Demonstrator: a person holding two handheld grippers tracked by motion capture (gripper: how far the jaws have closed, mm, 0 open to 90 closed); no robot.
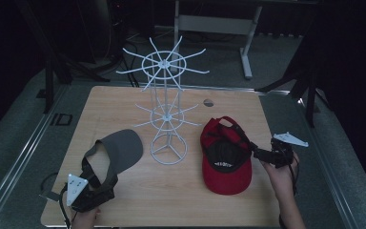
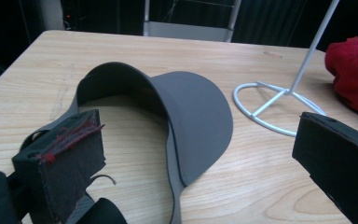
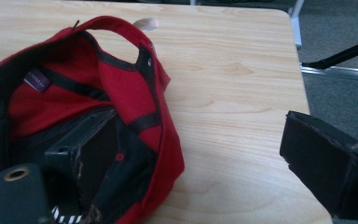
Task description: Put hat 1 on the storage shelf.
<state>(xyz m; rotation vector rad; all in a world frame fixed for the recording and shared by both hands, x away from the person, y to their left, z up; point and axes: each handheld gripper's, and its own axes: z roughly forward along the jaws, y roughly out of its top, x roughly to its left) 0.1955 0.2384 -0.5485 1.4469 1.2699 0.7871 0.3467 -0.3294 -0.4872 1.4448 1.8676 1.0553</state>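
Hand-held gripper (image 1: 255, 151) at red cap (image 1: 226, 160) (brim nearward)

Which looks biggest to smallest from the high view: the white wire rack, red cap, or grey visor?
1. White wire rack, clearly largest.
2. Red cap.
3. Grey visor, though it looks nearly as large as the cap.

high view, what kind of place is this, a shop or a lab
Probably a lab or recording workspace, not a shop. A bare wooden table stands on grey carpet among dark stands, with a plain white table frame behind. On it are a white wire hat rack, a grey visor and a red cap.
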